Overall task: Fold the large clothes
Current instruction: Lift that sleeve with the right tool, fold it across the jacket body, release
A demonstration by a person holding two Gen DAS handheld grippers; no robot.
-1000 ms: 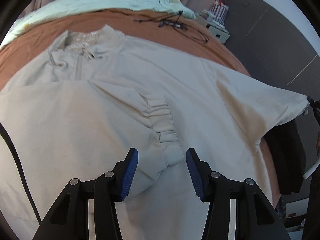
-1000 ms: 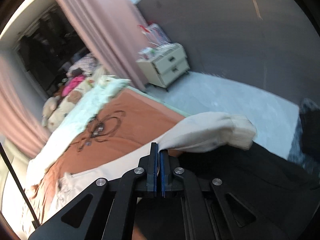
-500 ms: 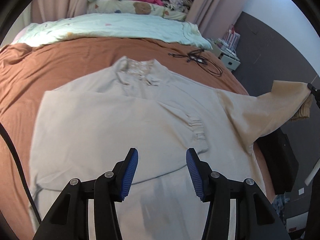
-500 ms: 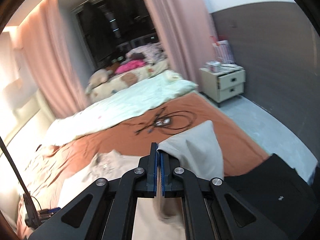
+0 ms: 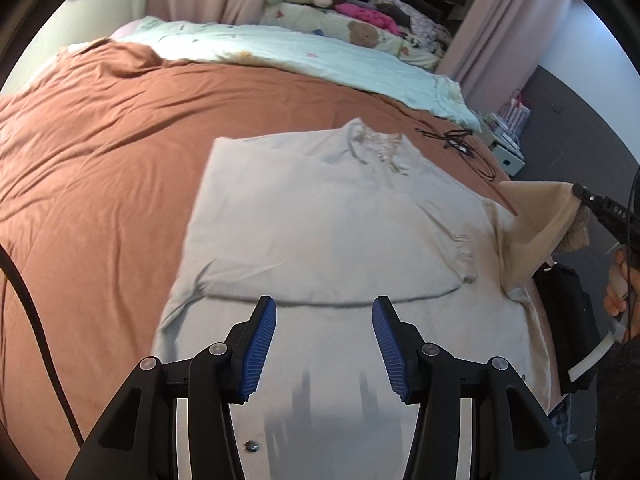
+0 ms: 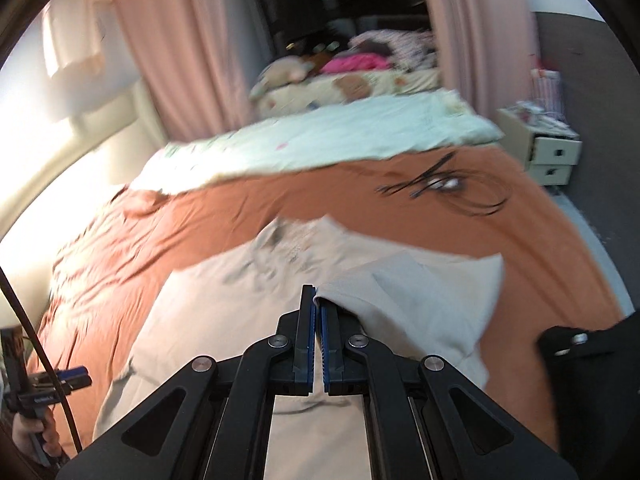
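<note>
- bed with rust-brown sheet [image 5: 100, 168], wrinkled
- cream sweatshirt [image 5: 320, 232] spread flat on the sheet, collar toward the far end
- pale mint quilt [image 5: 280, 52] across the far end
- black cable tangle [image 5: 460, 142] on the sheet beside the collar

Black tongs [image 5: 324, 344], ribbed blue pads [image 5: 260, 350], silver screws [image 5: 218, 348]; black cable [image 5: 36, 320].

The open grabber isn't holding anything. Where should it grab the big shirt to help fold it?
Probably the bottom hem corner on the left side of the cream sweatshirt, coming in low from the left edge. That edge lies flat and free on the brown bedspread, the left gripper hangs open just above it, and the right gripper already pinches the right sleeve.
</note>
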